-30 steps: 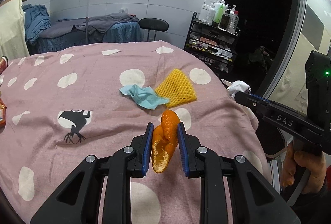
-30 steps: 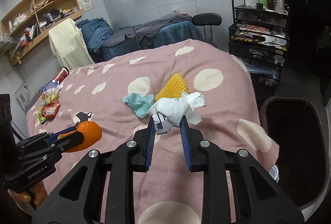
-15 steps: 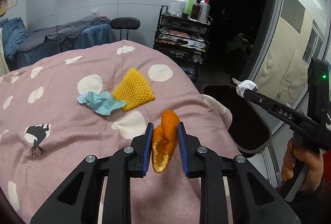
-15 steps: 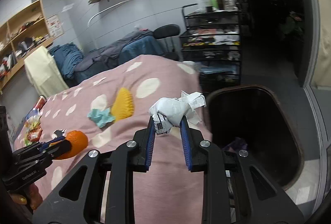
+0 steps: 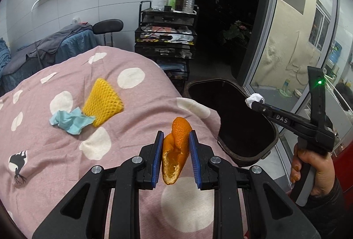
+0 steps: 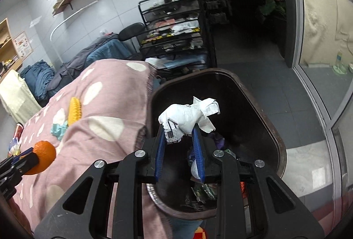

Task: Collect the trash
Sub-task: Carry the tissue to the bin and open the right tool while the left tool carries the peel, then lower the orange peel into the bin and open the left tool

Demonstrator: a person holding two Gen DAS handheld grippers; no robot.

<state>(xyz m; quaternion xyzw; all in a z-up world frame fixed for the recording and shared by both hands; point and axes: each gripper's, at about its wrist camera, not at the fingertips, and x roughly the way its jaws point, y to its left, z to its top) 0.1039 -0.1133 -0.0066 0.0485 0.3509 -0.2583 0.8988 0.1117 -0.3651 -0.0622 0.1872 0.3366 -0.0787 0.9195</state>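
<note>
My left gripper [image 5: 175, 139] is shut on an orange peel [image 5: 176, 146] and holds it above the pink dotted cloth [image 5: 55, 150] near its right edge. The peel also shows in the right wrist view [image 6: 43, 157]. My right gripper [image 6: 179, 128] is shut on a crumpled white paper [image 6: 189, 115] and holds it over the open dark trash bin [image 6: 260, 111]. The bin [image 5: 233, 159] stands beside the cloth's right edge and holds some trash. A yellow foam net [image 5: 101, 100] and a light blue tissue [image 5: 70, 121] lie on the cloth.
A black wire cart [image 5: 165, 40] with bottles stands behind the bin. A glass door [image 5: 297, 40] is to the right. Snack wrappers [image 6: 13, 146] lie at the cloth's far left. A chair [image 5: 108, 27] and piled clothes [image 6: 37, 78] stand by the back wall.
Both grippers have swung right, away from the middle of the cloth. The right gripper with the paper has moved from over the cloth to over the bin. The left still holds the peel.
</note>
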